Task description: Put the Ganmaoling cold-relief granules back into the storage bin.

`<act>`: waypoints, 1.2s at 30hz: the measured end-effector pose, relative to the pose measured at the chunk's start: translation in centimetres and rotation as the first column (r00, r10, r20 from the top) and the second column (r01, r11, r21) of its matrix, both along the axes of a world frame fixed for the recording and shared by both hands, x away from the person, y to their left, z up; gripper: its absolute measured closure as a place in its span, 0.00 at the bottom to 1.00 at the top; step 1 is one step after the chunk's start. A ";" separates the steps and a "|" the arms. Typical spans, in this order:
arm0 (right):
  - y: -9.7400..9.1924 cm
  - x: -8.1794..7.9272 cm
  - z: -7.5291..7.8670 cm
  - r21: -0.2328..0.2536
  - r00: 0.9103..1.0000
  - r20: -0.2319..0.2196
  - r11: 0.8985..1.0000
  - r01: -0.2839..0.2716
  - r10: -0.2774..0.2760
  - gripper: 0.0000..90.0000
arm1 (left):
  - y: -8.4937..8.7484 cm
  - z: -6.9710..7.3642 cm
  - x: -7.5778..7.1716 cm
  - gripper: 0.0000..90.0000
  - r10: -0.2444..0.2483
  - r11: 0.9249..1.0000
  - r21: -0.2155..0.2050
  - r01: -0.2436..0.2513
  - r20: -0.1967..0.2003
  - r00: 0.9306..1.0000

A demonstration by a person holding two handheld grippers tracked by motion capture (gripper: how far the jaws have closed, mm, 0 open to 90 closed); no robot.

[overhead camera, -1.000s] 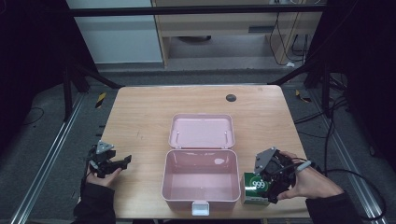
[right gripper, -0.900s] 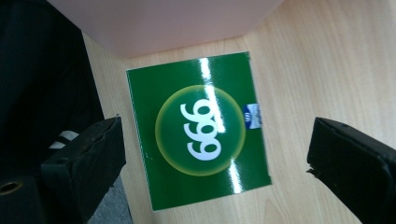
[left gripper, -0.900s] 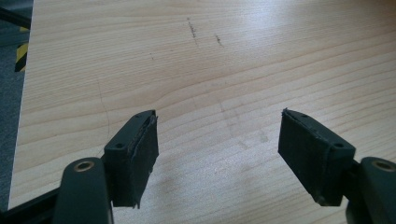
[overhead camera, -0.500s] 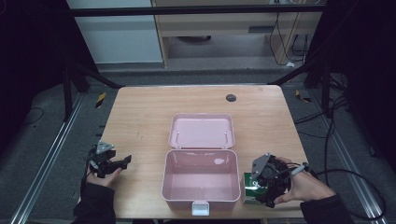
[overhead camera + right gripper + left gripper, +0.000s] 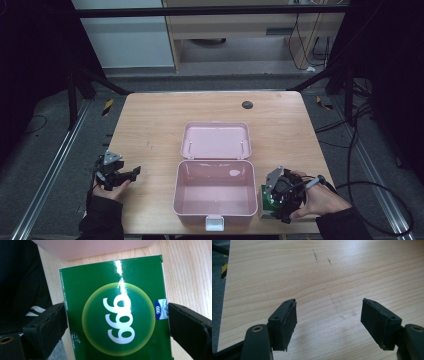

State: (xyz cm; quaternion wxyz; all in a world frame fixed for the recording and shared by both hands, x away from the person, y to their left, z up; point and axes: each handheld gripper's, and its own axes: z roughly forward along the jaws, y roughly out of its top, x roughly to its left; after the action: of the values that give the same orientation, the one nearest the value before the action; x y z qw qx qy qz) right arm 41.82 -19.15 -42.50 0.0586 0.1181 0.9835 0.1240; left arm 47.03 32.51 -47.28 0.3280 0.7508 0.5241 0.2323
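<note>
An open pink lunch box (image 5: 178,192) stands at the table's front middle, its lid (image 5: 216,141) lying flat behind it and its tub holding nothing. A glossy green carton (image 5: 265,199) marked "999" lies just right of the tub, near the front edge. My right gripper (image 5: 274,202) is directly over it. In the right gripper view the carton (image 5: 112,290) sits between the jaws, and my right gripper (image 5: 117,320) presses both of its sides. My left gripper (image 5: 131,174) rests at the front left, and in its own view it (image 5: 328,320) is open over bare wood.
The wooden table (image 5: 150,125) has a small dark round hole (image 5: 247,104) at its back middle. A white latch (image 5: 214,223) sticks out from the tub's front wall. Cables trail over the grey floor (image 5: 380,150) to the right.
My right gripper has shifted toward the front edge and come down over the green carton, now covering most of it. The left gripper has stayed put.
</note>
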 end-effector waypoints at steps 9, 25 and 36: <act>0.5 0.5 -0.8 -0.021 1.000 -0.025 1.000 -0.011 0.011 0.09 | 0.0 0.0 0.0 0.31 -0.001 1.000 0.002 0.001 0.003 1.000; 0.7 0.7 -1.1 -0.040 0.999 -0.040 0.999 -0.022 0.020 0.16 | 0.0 0.1 0.0 0.31 -0.001 1.000 0.003 0.001 0.004 1.000; 0.1 0.6 -0.4 -0.046 0.999 -0.051 0.999 -0.010 0.008 0.18 | 0.0 0.1 0.0 0.31 0.000 1.000 0.001 0.000 0.003 1.000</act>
State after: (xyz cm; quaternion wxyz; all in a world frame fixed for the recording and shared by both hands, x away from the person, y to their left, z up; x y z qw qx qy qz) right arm 42.40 -19.05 -42.89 0.0357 0.1154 0.9878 0.0982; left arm 47.02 32.54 -47.21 0.3286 0.7506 0.5235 0.2337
